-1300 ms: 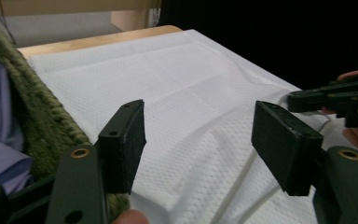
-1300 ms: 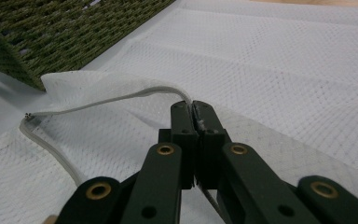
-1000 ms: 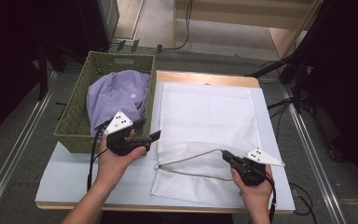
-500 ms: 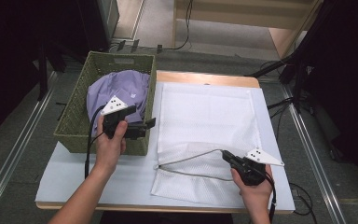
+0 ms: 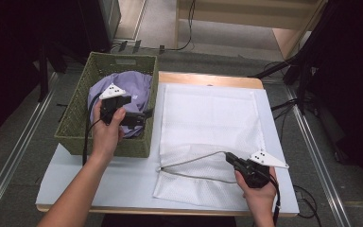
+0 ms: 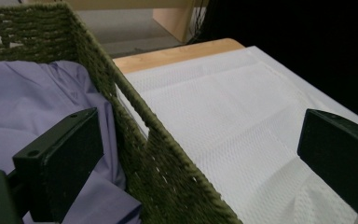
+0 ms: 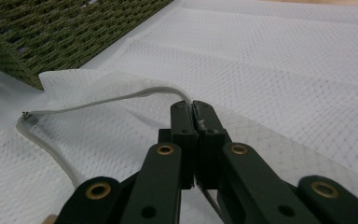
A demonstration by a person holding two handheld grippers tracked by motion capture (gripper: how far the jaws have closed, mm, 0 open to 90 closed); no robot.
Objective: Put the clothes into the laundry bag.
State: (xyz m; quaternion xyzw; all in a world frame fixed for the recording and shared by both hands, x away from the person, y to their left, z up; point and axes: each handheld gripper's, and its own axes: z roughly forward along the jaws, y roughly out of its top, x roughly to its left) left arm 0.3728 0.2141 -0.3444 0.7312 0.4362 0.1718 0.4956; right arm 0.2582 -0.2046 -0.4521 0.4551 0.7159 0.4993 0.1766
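Left gripper (image 5: 139, 118) has moved from the tabletop edge up over the woven green basket (image 5: 75, 124); its fingers (image 6: 58, 161) have just been opening and now stand wide, nothing between them, straddling the basket's near wall. Judgement: a reach for the lilac shirt (image 5: 137, 90), crumpled soft cotton inside the basket, likely bound for the bag.

Right gripper (image 5: 231, 161) unchanged: fingers (image 7: 182, 122) clamped tight on the corded rim of the white mesh laundry bag (image 5: 208, 123), lifting the mouth into a shallow arch. The bag lies flat on the tabletop (image 5: 99, 182) just beside the basket; fine honeycomb netting, rectangular. Basket: coarse rope weave, stiff-sided.
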